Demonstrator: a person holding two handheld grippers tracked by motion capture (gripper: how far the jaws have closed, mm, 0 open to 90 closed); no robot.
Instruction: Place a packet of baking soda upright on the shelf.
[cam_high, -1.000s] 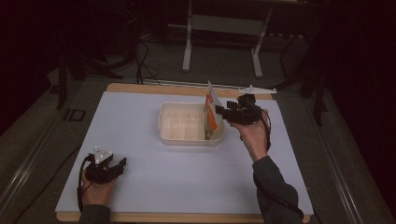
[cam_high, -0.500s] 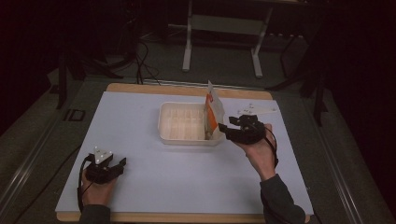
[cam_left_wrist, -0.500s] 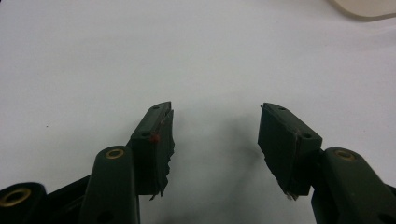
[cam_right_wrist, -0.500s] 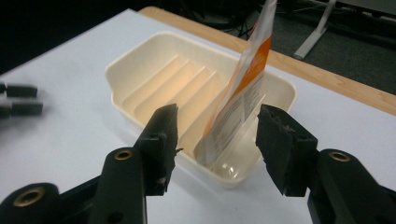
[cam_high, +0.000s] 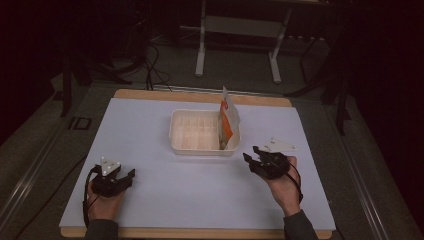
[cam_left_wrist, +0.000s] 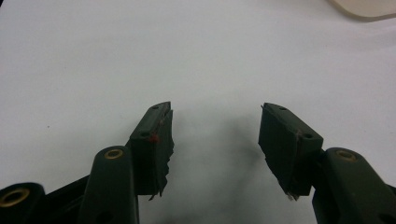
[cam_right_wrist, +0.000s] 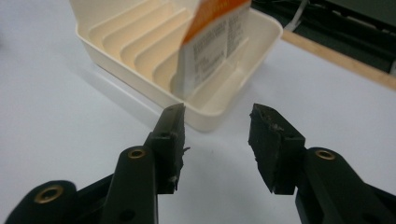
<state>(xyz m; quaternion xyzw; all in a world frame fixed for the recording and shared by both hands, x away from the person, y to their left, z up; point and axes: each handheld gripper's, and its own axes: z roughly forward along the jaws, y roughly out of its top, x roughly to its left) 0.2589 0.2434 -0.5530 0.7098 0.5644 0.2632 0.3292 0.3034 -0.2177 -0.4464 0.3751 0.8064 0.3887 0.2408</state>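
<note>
My right gripper (cam_high: 251, 157) hangs empty, jaws just narrowing — the packet (cam_high: 228, 120), propped upright in the tray (cam_high: 200, 146), could topple.

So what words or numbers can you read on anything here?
None can be read.
Orange and white packet standing in the cream tray: rows of small grey print on its white panel, too blurred to read.
The packet in the high view: a red and orange patch, too small to read.
Tray, table and grippers: no writing to be seen.
</note>
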